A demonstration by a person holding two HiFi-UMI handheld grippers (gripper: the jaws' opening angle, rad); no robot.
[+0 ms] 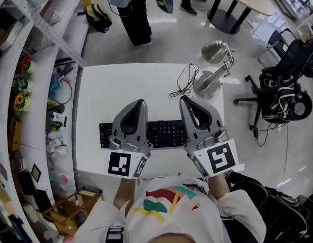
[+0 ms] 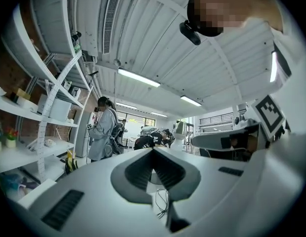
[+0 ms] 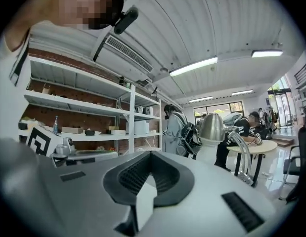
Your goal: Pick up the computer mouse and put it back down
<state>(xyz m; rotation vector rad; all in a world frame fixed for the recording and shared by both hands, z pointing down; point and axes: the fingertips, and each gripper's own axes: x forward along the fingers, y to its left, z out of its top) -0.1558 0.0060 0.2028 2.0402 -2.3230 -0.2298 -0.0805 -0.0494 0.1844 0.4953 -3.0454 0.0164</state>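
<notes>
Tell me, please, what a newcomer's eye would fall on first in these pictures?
Two large grey tools fill the middle of the head view: the left tool and the right tool, both shut and empty, held side by side above a black keyboard on a white table. At the table's far right corner stands a shiny silver lamp.

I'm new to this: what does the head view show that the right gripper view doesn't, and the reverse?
Only the head view: the black keyboard and the looped black cable on the white table. Only the right gripper view: the ceiling lights and the brick wall. Both: the silver lamp and the right tool, its jaws shut on nothing.
</notes>
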